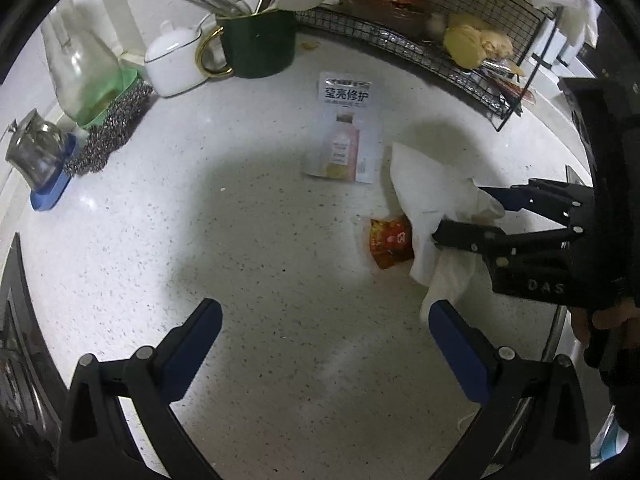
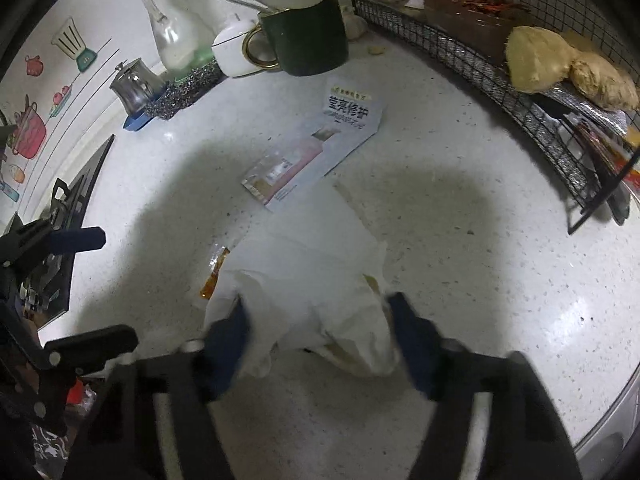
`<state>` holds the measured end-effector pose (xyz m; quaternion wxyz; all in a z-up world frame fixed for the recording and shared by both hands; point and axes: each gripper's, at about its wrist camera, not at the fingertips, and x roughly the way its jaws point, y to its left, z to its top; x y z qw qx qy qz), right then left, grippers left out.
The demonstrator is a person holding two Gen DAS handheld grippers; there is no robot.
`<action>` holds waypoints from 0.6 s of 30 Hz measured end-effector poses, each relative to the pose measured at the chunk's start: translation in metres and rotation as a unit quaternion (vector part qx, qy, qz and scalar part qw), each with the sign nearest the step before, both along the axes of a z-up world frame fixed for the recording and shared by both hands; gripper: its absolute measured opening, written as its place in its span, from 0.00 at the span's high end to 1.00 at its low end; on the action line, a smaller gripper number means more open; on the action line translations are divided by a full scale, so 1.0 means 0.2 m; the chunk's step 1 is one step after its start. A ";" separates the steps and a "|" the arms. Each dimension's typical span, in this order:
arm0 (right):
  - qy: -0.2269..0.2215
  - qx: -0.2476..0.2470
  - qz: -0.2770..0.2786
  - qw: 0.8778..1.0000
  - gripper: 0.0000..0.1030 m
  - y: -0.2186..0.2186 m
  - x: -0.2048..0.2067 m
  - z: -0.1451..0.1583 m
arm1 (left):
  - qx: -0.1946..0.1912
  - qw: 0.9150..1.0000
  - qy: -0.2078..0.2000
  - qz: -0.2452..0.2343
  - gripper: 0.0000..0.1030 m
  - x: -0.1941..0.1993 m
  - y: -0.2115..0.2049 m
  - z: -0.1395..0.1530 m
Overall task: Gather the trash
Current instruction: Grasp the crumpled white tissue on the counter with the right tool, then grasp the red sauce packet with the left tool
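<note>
A crumpled white tissue point(image 1: 434, 200) point(image 2: 316, 288) lies on the speckled white counter. My right gripper point(image 1: 464, 212) point(image 2: 320, 320) has its fingers on both sides of the tissue and is closing on it. A small red-orange snack wrapper point(image 1: 390, 246) point(image 2: 214, 276) lies partly under the tissue. A flat pale sachet with a pink bottle picture point(image 1: 344, 132) point(image 2: 316, 148) lies just beyond. My left gripper point(image 1: 324, 320) is open and empty above bare counter, left of the tissue; its fingers point(image 2: 76, 240) show at the left of the right wrist view.
A dark green mug of utensils point(image 1: 258, 42) point(image 2: 308, 36), white sugar pot point(image 1: 174, 62), glass bottle point(image 1: 80, 76), steel scrubber point(image 1: 112, 128) and small metal jug point(image 1: 34, 152) stand at the back. A black wire rack point(image 1: 432, 52) point(image 2: 520, 80) holds ginger. A stove edge point(image 2: 64, 232) is left.
</note>
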<state>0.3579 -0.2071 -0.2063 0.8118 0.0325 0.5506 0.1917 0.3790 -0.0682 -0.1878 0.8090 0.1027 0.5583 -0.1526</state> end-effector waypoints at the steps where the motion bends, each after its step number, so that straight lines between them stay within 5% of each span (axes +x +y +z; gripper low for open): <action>1: -0.003 -0.004 0.001 1.000 0.52 -0.01 -0.01 0.00 | -0.001 1.000 -0.001 -0.002 0.01 0.00 -0.01 0.01; 6: -0.002 0.002 -0.001 1.000 0.92 -0.05 -0.03 -0.02 | -0.010 1.000 -0.006 -0.011 0.01 -0.03 -0.03 0.05; 18: -0.019 0.007 -0.064 0.998 0.95 -0.25 -0.20 0.17 | -0.030 0.994 0.001 -0.109 0.01 0.01 -0.18 0.11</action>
